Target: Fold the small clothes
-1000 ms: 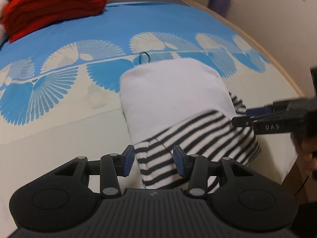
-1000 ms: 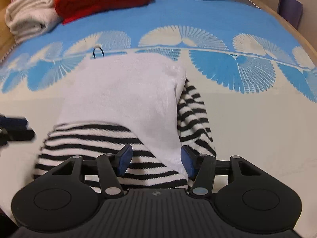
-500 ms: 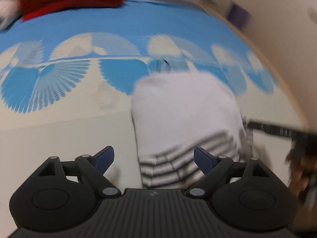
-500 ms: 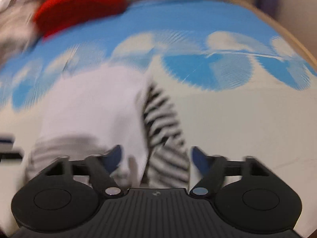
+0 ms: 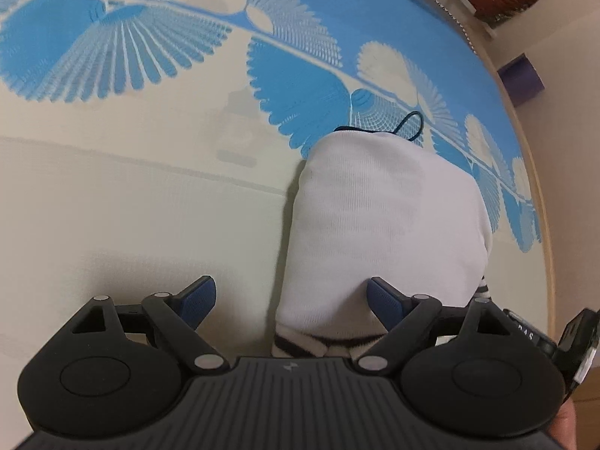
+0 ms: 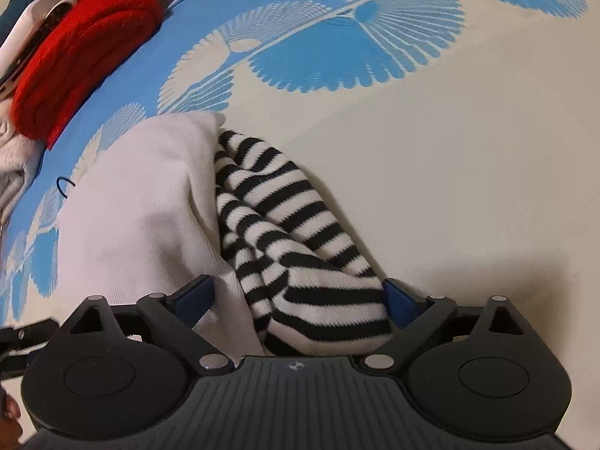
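Observation:
A small garment, white (image 5: 386, 221) with black-and-white striped parts, lies folded on the bed. My left gripper (image 5: 290, 300) is open, low over its near left edge; a striped hem (image 5: 322, 343) shows between the fingers. My right gripper (image 6: 300, 296) is open around the near end of the striped sleeve (image 6: 288, 232), with the white body (image 6: 138, 217) to its left. A black loop (image 5: 410, 125) sticks out at the garment's far end.
The bedsheet (image 5: 131, 206) is cream with blue fan patterns. A folded red knit (image 6: 78, 56) and pale folded clothes (image 6: 11, 165) lie at the far left in the right wrist view. The bed's wooden edge (image 5: 540, 202) and a purple object (image 5: 519, 80) are at the right.
Both grippers opened wide and moved closer and lower over the garment's near edge. The views swung apart, the left one toward the left side and the right one toward the striped sleeve.

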`<state>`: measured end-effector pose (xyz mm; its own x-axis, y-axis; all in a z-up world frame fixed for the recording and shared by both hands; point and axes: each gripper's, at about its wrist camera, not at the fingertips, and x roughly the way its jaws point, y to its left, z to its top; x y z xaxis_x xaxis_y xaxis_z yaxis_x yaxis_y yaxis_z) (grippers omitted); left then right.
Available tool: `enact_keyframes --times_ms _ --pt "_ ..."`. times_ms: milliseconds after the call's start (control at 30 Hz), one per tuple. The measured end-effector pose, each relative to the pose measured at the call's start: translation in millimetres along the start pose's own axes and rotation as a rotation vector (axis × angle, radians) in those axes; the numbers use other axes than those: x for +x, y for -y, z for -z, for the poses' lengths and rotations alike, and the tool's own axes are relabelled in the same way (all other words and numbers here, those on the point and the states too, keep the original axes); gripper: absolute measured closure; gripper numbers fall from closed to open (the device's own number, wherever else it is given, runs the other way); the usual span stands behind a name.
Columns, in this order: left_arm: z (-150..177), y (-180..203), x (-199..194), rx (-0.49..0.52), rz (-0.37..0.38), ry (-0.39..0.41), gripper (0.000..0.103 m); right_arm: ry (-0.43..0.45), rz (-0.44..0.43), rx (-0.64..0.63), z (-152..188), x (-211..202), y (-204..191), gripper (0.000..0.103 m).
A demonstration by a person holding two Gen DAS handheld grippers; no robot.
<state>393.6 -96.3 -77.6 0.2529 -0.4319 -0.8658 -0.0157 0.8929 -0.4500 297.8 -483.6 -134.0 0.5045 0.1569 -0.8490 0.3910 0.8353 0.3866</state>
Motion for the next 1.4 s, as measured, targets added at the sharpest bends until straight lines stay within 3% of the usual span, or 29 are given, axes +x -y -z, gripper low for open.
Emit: enact_keyframes --times_ms 300,400,467,533,567,667,700,767,900,1033,1167,1400 --pt "-10 -5 38 -0.110 0.122 -0.052 0.012 0.015 -0.006 -0.013 -11 5 -4 0.014" --pt "-7 -4 42 -0.155 0.165 -0.054 0.012 0.030 -0.007 -0.023 -10 8 -9 0.027" --pt "-3 0 44 -0.156 0.191 -0.063 0.013 0.035 -0.029 -0.011 -10 10 -13 0.050" --pt "-1 10 44 -0.099 0.162 -0.049 0.016 0.030 -0.052 0.009 -10 11 -18 0.061" --pt "-2 14 43 -0.068 0.150 -0.045 0.023 0.034 -0.048 0.005 -9 12 -21 0.065" --pt "-7 17 31 -0.036 0.138 -0.014 0.060 0.051 -0.019 -0.024 -9 11 -31 0.072" --pt "-9 19 23 -0.022 0.146 0.003 0.067 0.058 -0.013 -0.019 -10 11 -34 0.073" --pt "-14 23 6 0.024 0.148 0.058 0.069 0.070 -0.007 -0.004 -11 12 -38 0.076" --pt "-26 21 -20 0.110 0.056 0.163 0.069 0.077 -0.042 -0.002 -15 20 -58 0.080" --pt "-46 -6 -38 0.061 0.030 0.209 0.069 0.076 -0.095 -0.025 -17 31 -88 0.084" --pt "-60 -16 -53 0.087 -0.003 0.253 0.069 0.076 -0.137 -0.031 -20 41 -116 0.085" --pt "-79 -40 -63 0.044 0.000 0.294 0.069 0.137 -0.158 -0.085 -30 45 -153 0.086"
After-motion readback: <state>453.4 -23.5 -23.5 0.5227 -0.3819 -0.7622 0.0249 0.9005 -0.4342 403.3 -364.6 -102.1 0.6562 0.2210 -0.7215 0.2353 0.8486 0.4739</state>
